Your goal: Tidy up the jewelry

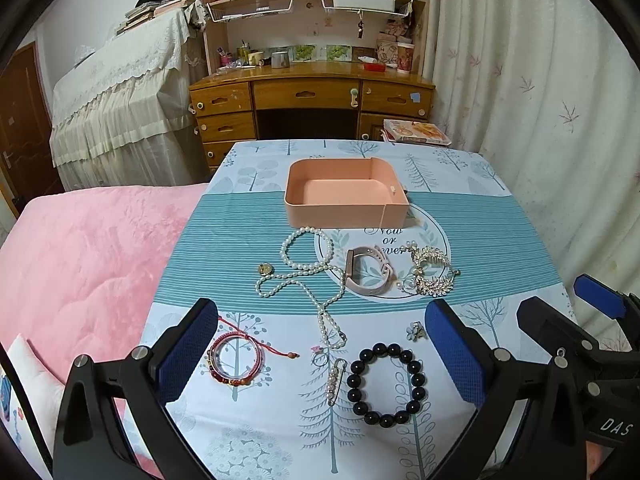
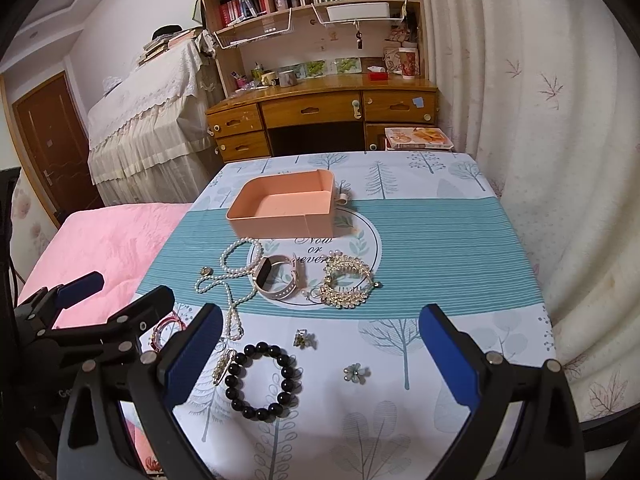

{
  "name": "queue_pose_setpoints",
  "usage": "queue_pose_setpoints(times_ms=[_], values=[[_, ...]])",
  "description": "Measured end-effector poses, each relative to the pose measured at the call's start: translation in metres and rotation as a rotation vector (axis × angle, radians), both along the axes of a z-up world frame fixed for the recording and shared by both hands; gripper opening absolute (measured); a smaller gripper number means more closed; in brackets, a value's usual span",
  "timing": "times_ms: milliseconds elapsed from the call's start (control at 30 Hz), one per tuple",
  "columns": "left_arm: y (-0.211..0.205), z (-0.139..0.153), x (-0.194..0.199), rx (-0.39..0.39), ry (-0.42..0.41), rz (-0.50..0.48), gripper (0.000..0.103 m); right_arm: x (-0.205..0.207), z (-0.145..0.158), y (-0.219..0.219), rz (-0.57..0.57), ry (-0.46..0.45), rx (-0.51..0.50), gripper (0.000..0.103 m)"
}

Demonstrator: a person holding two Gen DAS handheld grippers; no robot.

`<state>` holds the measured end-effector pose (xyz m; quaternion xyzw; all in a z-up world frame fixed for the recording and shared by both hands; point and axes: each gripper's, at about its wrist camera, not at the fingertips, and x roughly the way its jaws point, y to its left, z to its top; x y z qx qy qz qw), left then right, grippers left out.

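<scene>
An empty pink box (image 1: 346,208) (image 2: 280,222) stands at the table's far middle. In front of it lie a pearl necklace (image 1: 308,266) (image 2: 232,276), a pink watch (image 1: 366,274) (image 2: 276,278) and a gold hair comb (image 1: 432,274) (image 2: 346,284). Nearer lie a red string bracelet (image 1: 236,360), a pearl pin (image 1: 334,380), a black bead bracelet (image 1: 386,384) (image 2: 262,380), a small brooch (image 1: 416,330) (image 2: 304,338) and a flower earring (image 2: 356,374). My left gripper (image 1: 320,356) is open and empty above the near items. My right gripper (image 2: 320,356) is open and empty too.
The table (image 1: 500,240) carries a blue tree-print cloth. A pink bed (image 1: 80,256) adjoins its left edge. A wooden desk with shelves (image 1: 312,96) stands behind. A curtain (image 1: 540,80) hangs at the right. The right gripper shows in the left wrist view (image 1: 572,312).
</scene>
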<state>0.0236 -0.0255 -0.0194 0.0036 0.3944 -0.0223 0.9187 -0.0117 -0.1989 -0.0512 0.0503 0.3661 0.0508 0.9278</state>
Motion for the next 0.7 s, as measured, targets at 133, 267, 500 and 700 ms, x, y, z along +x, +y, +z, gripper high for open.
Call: queue_pose_setpoints(times_ms=[133,267,500,700], values=[[0.0017,-0.0012,-0.0008,0.0,0.002,-0.002,0.102,-0.0005,-0.0009,0.0009,0.001,0.001,0.001,0.099],[0.004,-0.002,-0.0019,0.001,0.003,-0.001,0.102,-0.0013,-0.0017,0.0033,0.003,0.005,0.004,0.099],[0.0042,-0.0082,-0.0007,0.003,0.016,-0.003,0.102,-0.0041,-0.0044,0.0069,0.008,0.011,0.006,0.099],[0.0033,-0.0079,0.0001,0.006,0.019,-0.002,0.102,-0.003,-0.0036,0.0057,0.008,0.014,0.008,0.099]])
